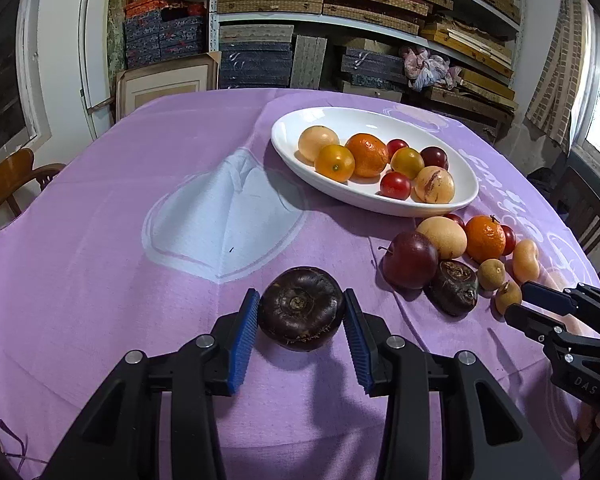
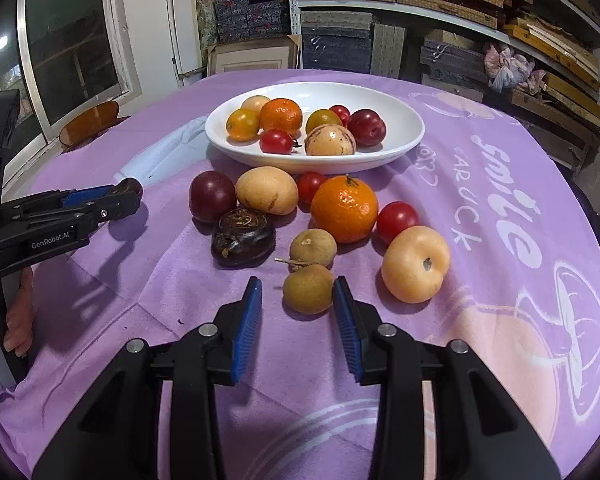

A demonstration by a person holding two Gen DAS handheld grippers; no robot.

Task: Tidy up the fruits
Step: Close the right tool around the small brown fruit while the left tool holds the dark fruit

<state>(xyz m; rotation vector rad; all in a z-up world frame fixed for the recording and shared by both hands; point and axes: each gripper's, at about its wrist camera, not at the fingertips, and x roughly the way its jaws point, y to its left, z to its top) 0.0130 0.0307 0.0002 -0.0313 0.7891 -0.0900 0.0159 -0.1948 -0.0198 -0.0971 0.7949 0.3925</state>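
Note:
My left gripper (image 1: 301, 297) is shut on a dark brown, flattish round fruit (image 1: 300, 312), its blue pads against both sides just above the purple cloth. In the right wrist view that left gripper (image 2: 131, 194) stands at the left. My right gripper (image 2: 297, 284) stands around a small tan longan (image 2: 308, 289) lying on the cloth. The right pad touches it and the left pad stands off with a gap. In the left wrist view the right gripper (image 1: 518, 300) is at the far right by that longan (image 1: 507, 298). A white oval bowl (image 2: 380, 94) holds several fruits.
Loose fruits lie on the cloth before the bowl: a second dark fruit (image 2: 242, 236), a plum (image 2: 212, 196), an orange (image 2: 344, 208), a pale peach (image 2: 415, 265), another longan (image 2: 313, 247), and cherry tomatoes. Wooden chairs (image 1: 8, 184) flank the table. Shelves stand behind it.

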